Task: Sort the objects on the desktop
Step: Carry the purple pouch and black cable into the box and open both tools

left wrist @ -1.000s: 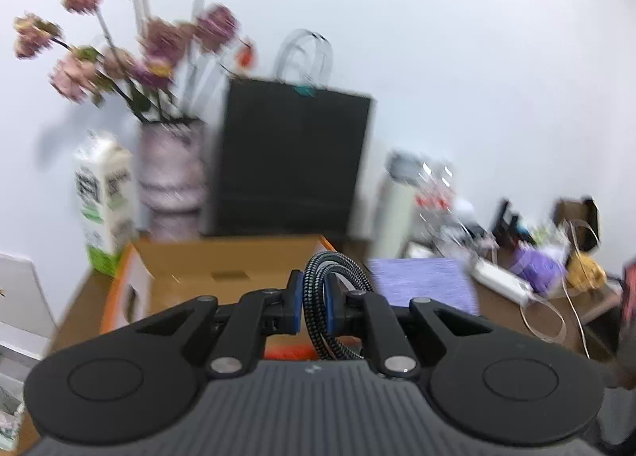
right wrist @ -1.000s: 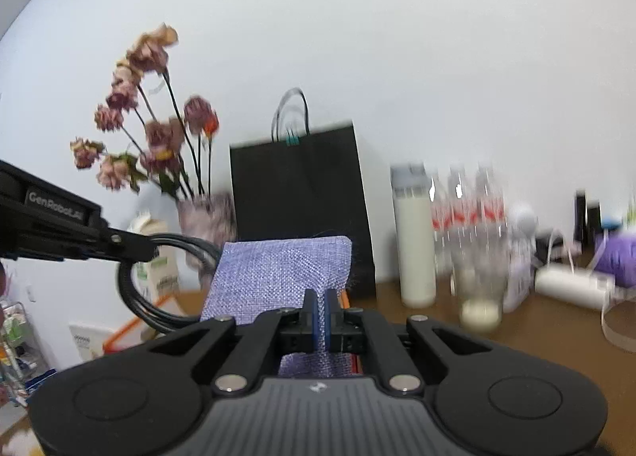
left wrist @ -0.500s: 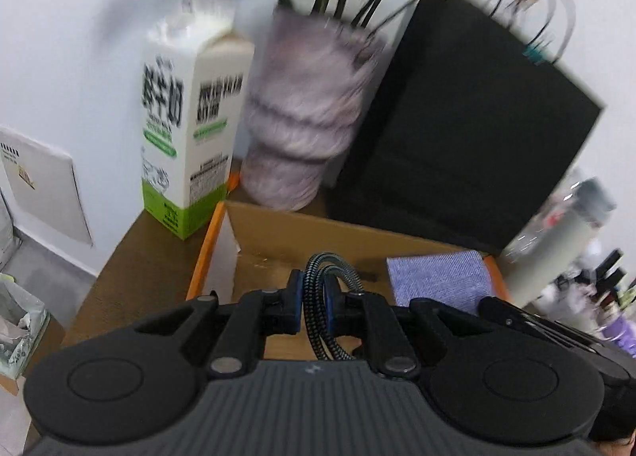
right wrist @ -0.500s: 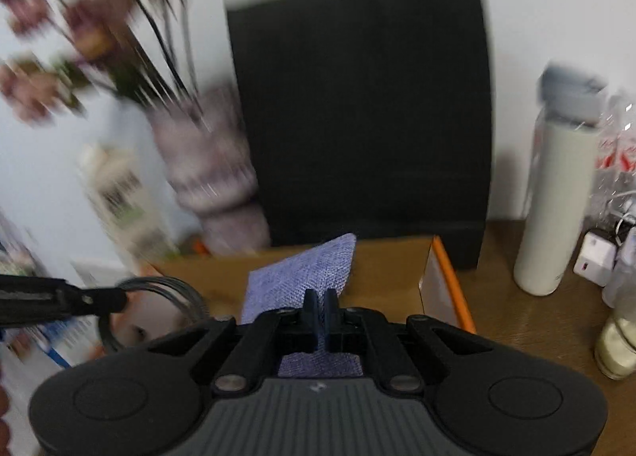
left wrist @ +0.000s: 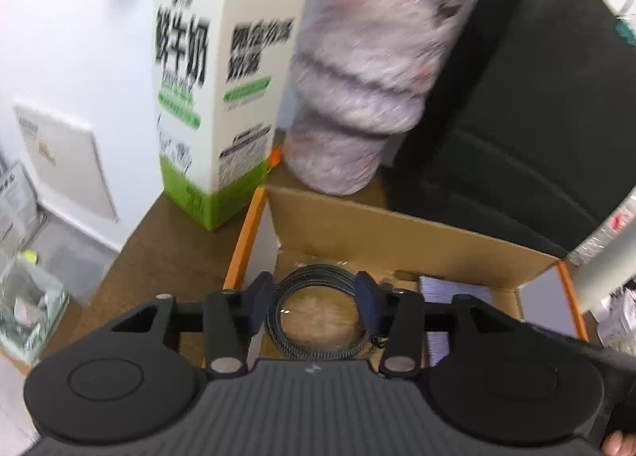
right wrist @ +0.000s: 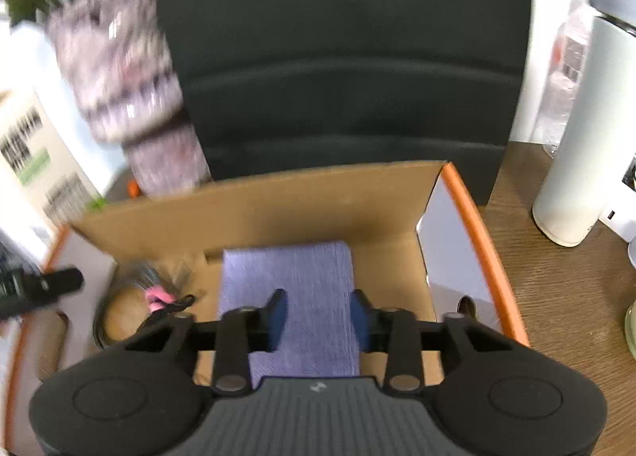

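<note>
Low in the left wrist frame, the left hand-held gripper [left wrist: 314, 299] has just been opening; its jaws stand partly apart, and the coiled cable [left wrist: 316, 315] lies between them on the floor of the box [left wrist: 397, 229], with no pad pressing on it that I can see. Low in the right wrist frame, the right hand-held gripper [right wrist: 318, 315] has likewise just been opening, and the purple cloth pouch [right wrist: 290, 281] lies flat in the box under its parted jaws, apparently let go.

The step in hand reads as the drop-off: both things are inside the box, cable at lower centre of the left view and lower left of the right view, pouch at its right side. The other gripper's black finger juts in at the left edge of the right frame, close over the cable.

Next, each gripper should lift straight out without snagging a loop or a cloth edge, then turn to what is left on the table [right wrist: 564, 297].

Further back, beyond the box, stand a milk carton [left wrist: 214, 90] at upper left, a blurred vase [left wrist: 365, 70], a black bag [right wrist: 338, 42] and a white flask [right wrist: 576, 130] at right
</note>
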Available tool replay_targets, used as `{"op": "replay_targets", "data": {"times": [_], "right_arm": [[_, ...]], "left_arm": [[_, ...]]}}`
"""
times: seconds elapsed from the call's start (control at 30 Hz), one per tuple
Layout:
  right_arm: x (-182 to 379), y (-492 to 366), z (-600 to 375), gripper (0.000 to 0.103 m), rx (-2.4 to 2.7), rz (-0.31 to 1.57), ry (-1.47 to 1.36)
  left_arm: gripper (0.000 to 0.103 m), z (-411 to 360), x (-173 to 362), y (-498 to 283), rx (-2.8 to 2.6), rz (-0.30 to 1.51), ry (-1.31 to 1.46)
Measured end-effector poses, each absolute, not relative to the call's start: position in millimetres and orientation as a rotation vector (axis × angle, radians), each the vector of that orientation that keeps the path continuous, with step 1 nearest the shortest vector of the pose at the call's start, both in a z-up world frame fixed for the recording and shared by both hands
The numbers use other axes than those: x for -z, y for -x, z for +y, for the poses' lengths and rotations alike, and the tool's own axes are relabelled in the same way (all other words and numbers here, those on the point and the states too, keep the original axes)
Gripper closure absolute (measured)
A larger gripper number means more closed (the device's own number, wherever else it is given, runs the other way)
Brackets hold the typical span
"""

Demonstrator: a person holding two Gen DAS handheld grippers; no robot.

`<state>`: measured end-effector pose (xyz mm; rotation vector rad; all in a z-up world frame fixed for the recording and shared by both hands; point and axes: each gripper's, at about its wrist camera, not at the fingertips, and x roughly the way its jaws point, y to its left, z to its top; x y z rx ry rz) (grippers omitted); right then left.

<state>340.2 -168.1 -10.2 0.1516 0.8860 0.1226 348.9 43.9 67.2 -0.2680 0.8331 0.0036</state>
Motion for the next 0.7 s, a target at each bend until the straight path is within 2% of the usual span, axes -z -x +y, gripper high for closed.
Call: {"op": "replay_targets", "data": {"times": [0.03, 0.1, 0.17, 0.27, 0.4, 0.7], "right_arm": [[5, -337, -171, 0.058, -0.126, 0.873, -0.161], [-8, -330, -176, 0.053, -0.135, 0.85, -0.159], [-21, -321, -179, 0.053, -0.14, 0.83, -0.146], [-39, -306, -184, 0.05, -0.149, 0.813, -0.131], [-56, -273, -185, 0.043, -0.163, 0.773, -0.087], [-63, -158, -189, 0.027, -0.219, 0.681, -0.037]], "left_arm": [[0.05, 43, -73, -345, -0.001, 0.827, 0.258], [0.032, 43, -86, -339, -0.007, 0.816, 0.248], [0.029, 42, -101, -327, -0.01, 0.789, 0.224], [0.016, 37, -120, -306, -0.025, 0.758, 0.174], [0.007, 30, -137, -272, 0.016, 0.74, 0.122], [0.0, 21, -147, -148, 0.061, 0.602, 0.027]]}}
